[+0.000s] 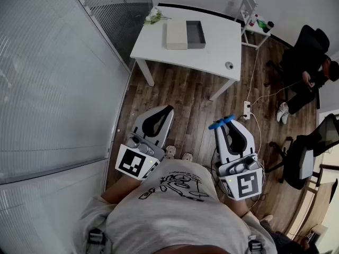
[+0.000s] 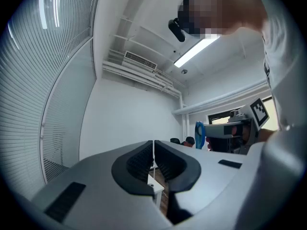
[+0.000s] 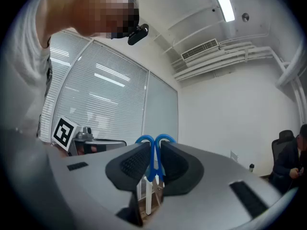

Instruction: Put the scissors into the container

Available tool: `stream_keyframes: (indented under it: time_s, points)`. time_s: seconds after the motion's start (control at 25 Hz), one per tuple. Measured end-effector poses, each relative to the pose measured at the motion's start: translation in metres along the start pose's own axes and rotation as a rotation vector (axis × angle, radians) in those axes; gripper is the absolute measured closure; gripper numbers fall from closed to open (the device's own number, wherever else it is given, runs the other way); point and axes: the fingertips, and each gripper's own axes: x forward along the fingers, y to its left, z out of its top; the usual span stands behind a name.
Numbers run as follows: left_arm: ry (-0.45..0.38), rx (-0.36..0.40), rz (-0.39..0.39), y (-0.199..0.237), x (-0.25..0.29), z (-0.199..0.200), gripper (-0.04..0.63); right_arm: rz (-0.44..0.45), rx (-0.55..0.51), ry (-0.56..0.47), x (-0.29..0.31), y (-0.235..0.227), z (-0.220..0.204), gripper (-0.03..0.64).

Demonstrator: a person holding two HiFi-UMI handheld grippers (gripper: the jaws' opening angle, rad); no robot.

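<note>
Blue-handled scissors are clamped between my right gripper's jaws, handle loops sticking up past the tips; in the head view the blue scissors show at the right gripper held near my waist. My left gripper is shut with nothing between its pads, as the left gripper view confirms for this gripper. The container, a grey open box, sits on the white table far ahead, beside a cream lid or box. Both grippers are well short of the table.
A small round object lies near the table's right corner, and a green sprig at its far left. A power strip with cable lies on the wood floor. A seated person and office chair are to the right; blinds run along the left.
</note>
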Motion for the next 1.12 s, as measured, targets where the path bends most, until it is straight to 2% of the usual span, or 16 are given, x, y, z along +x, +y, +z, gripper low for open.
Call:
stream_keyframes:
  time_s: [0.76,1.12]
  points:
    - [0.008,-0.023,-0.016,0.067,-0.038,0.000,0.571,-0.043,-0.009,0.010,0.052,0.043,-0.001,0.538]
    - [0.022,-0.020,-0.022,0.077,-0.030,-0.008,0.571,-0.042,-0.009,0.017,0.066,0.036,-0.009,0.538]
